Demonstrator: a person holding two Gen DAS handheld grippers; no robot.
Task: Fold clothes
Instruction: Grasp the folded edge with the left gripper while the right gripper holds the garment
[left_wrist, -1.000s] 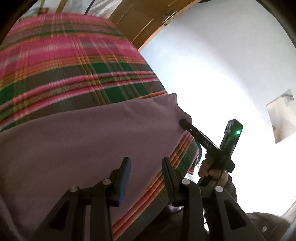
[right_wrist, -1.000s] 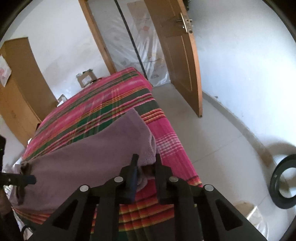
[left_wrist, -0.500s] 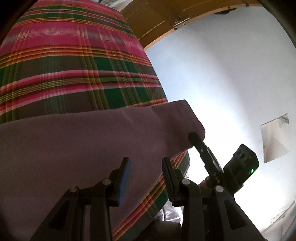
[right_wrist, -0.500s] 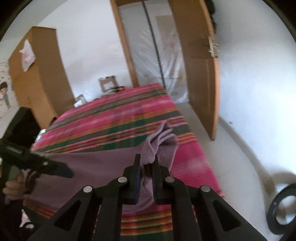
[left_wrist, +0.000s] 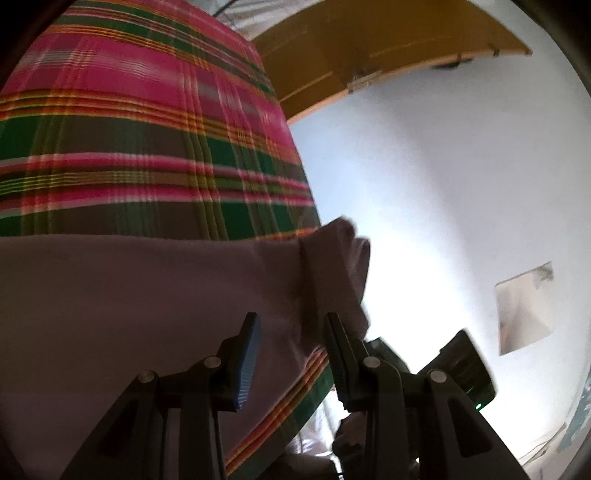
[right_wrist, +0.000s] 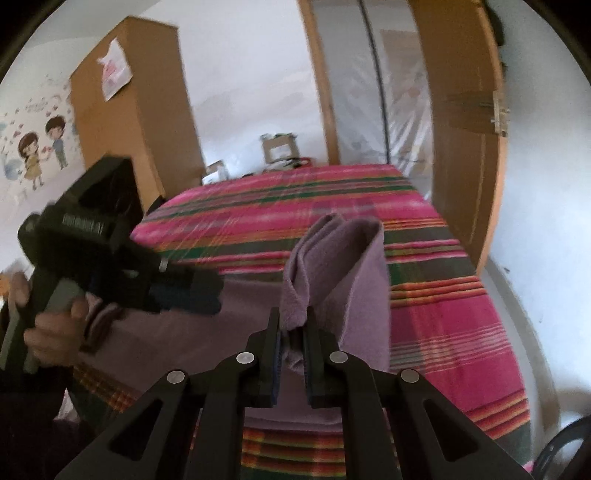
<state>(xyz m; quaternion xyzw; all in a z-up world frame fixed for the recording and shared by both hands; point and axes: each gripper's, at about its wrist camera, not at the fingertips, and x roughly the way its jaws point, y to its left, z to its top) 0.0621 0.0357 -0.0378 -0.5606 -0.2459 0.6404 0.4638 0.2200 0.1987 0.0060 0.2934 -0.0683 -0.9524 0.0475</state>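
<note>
A purple cloth (left_wrist: 140, 295) lies spread over the near part of a pink and green plaid bed (left_wrist: 147, 147). In the right wrist view my right gripper (right_wrist: 292, 321) is shut on a corner of the purple cloth (right_wrist: 347, 266), which stands up in a loose fold above the bed (right_wrist: 443, 314). The left gripper (left_wrist: 291, 332) hovers just above the cloth with its fingers apart and nothing pinched between them. The raised corner (left_wrist: 332, 266) sits just beyond them. A hand holds the left gripper (right_wrist: 184, 288) close to the left of the lifted corner.
A wooden door (right_wrist: 465, 129) stands open at the right of the bed, with a plastic-covered doorway (right_wrist: 373, 110) behind. A tall wooden wardrobe (right_wrist: 129, 110) is at the back left. White floor (left_wrist: 424, 221) lies beside the bed, with a dark ring-shaped object (right_wrist: 565, 446) on it.
The right gripper has lifted the cloth corner and carried it left, towards the left gripper. The corner now stands folded just beyond the left fingers. The left gripper stays open.
</note>
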